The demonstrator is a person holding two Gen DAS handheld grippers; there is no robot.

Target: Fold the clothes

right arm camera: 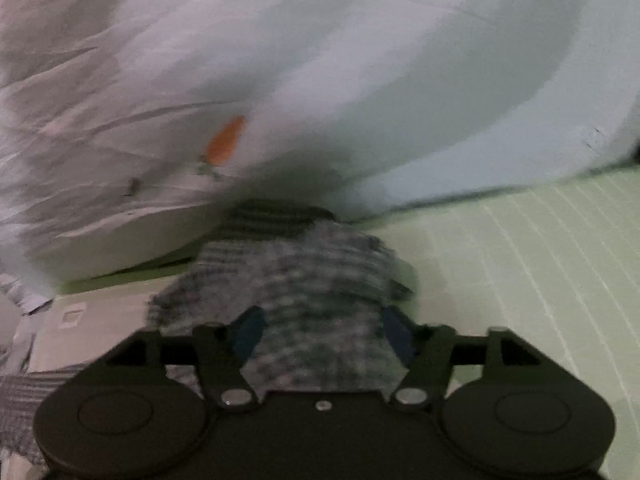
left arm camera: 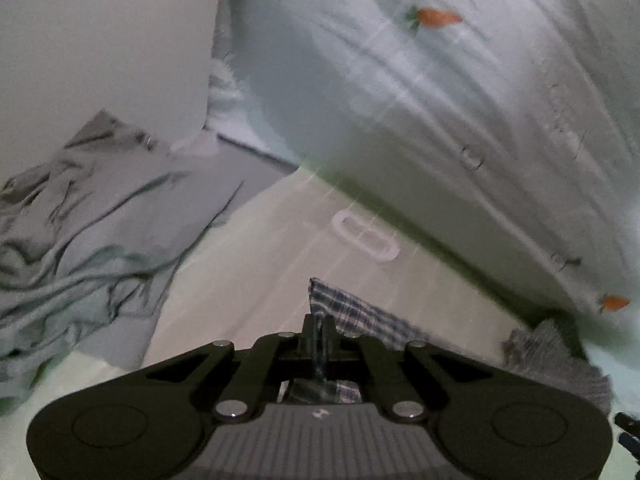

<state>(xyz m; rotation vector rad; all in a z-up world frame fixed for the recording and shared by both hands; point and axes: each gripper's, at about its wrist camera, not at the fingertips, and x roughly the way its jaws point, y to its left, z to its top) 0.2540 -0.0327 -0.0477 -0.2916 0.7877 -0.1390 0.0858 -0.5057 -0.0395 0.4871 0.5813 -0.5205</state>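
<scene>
A blue-and-white plaid garment lies on the pale bed surface. My left gripper is shut on an edge of it, and the cloth runs between the closed fingers. In the right wrist view the same plaid garment is bunched in a blurred heap between the spread fingers of my right gripper. The blue pads stand wide apart on either side of the cloth. A fold of the garment also shows at the lower right of the left wrist view.
A large white pillow with orange carrot prints fills the back, and also shows in the right wrist view. A crumpled grey-green garment lies at the left. A pale green lined sheet covers the bed.
</scene>
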